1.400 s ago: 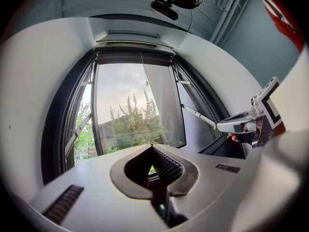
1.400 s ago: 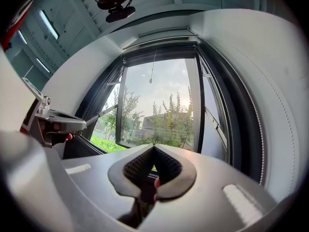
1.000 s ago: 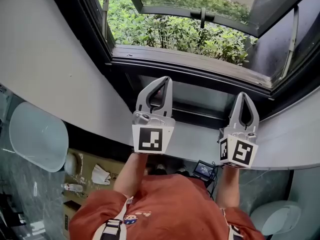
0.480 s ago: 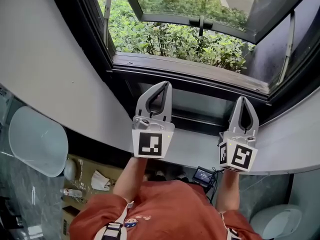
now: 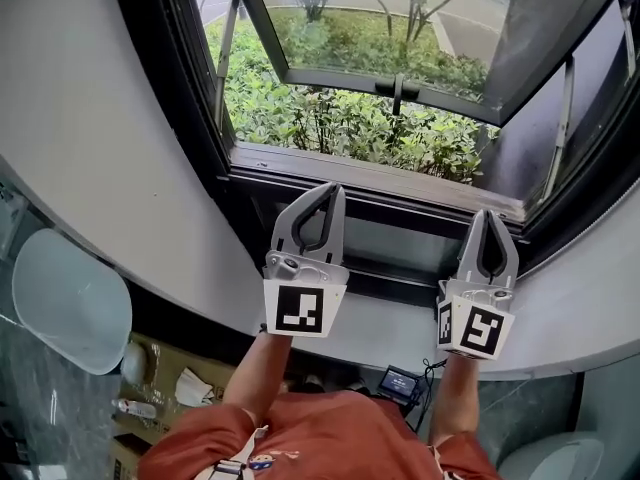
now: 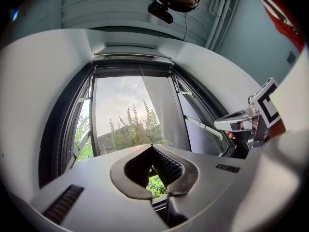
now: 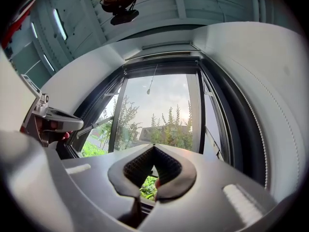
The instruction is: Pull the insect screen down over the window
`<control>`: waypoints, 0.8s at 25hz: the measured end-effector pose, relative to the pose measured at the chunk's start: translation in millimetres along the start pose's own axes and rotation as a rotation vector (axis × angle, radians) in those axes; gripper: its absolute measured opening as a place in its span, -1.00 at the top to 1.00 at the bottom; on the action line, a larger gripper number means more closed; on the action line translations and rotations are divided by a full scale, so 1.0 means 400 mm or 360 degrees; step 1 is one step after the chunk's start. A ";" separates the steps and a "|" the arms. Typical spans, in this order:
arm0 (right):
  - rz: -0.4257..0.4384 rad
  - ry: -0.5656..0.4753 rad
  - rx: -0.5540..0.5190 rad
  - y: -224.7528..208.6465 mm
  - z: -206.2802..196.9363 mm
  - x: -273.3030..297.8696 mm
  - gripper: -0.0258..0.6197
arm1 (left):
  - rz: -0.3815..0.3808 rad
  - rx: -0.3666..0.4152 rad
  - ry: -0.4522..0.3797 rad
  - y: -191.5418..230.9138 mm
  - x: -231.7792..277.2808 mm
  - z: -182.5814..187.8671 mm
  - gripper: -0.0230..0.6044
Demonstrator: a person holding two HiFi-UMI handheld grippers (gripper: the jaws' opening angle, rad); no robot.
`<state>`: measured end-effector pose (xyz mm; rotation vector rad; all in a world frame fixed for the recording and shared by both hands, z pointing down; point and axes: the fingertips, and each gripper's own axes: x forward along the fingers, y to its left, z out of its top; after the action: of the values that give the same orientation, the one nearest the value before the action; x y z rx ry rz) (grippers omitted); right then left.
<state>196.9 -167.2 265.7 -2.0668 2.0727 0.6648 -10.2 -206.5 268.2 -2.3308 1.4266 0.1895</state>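
The dark-framed window point(image 5: 370, 183) stands open, its glass sash point(image 5: 390, 83) swung outward over green bushes. No screen covers the opening. In the right gripper view a thin cord point(image 7: 151, 83) hangs from the top of the frame point(image 7: 164, 57). My left gripper point(image 5: 333, 190) point(image 6: 152, 146) is shut on nothing and points at the lower frame, left of centre. My right gripper point(image 5: 487, 215) point(image 7: 154, 147) is also shut and empty, and points at the lower right of the frame. Each gripper appears at the edge of the other's view, the right gripper point(image 6: 241, 122) and the left gripper point(image 7: 53, 117).
A curved pale wall and ledge point(image 5: 120, 148) wrap the window on both sides. An oval pale panel point(image 5: 70, 298) sits low on the left. Below are a cardboard box with small items point(image 5: 170, 378) and a small device with cables point(image 5: 400, 380). The person's red shirt point(image 5: 330, 438) fills the bottom.
The head view has tilted up, so more of the sash and the street outside shows. Both grippers stay side by side and shut, now level with the sill rather than below it.
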 end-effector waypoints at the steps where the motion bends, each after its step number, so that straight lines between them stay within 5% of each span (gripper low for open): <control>1: 0.0000 -0.0019 -0.0011 -0.004 0.012 0.007 0.89 | -0.0001 0.0008 -0.0015 0.002 0.006 0.012 0.92; 20: 0.0026 -0.0360 -0.0369 -0.027 0.270 0.109 0.89 | 0.0052 0.0299 -0.0334 0.098 0.086 0.267 0.92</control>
<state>183.0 -163.4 149.5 -1.9775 1.9675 1.1327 -18.8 -207.5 149.5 -2.0714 1.3197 0.2874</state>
